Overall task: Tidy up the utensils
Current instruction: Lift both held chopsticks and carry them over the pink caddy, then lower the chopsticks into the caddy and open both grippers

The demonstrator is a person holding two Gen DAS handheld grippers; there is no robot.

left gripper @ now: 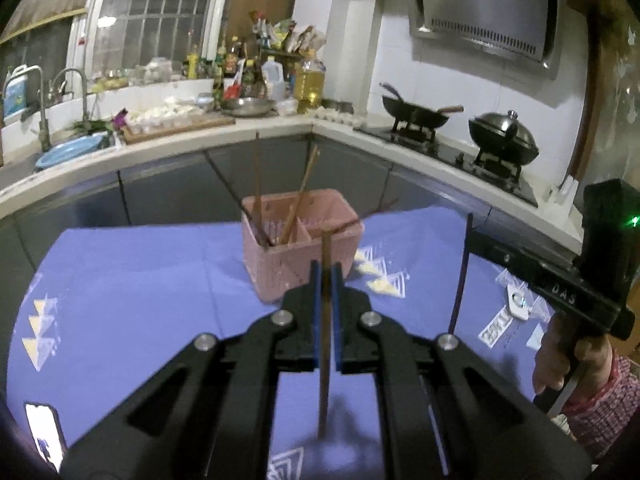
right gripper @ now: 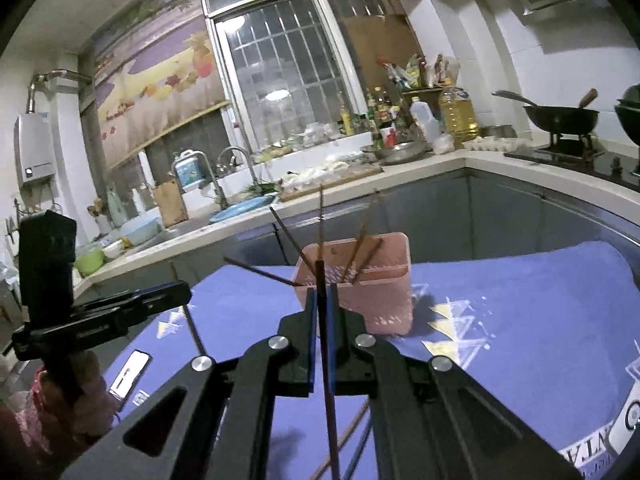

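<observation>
A pink slotted utensil basket [left gripper: 304,240] stands on the purple cloth [left gripper: 132,280] with several chopsticks [left gripper: 298,200] leaning in it. It also shows in the right wrist view [right gripper: 368,296]. My left gripper [left gripper: 327,268] is shut on a brown chopstick [left gripper: 325,360], held upright just short of the basket. My right gripper [right gripper: 322,292] is shut on a dark chopstick [right gripper: 328,380], upright, near the basket's front left. The right gripper shows at the right of the left wrist view with its dark chopstick [left gripper: 460,272]. More chopsticks [right gripper: 352,436] lie on the cloth below the right gripper.
A phone [left gripper: 44,432] lies on the cloth at the front left, also in the right wrist view [right gripper: 130,374]. A kitchen counter [left gripper: 200,136] with sink, bottles and two woks [left gripper: 416,114] runs behind the table. A packet [left gripper: 516,304] lies at the right.
</observation>
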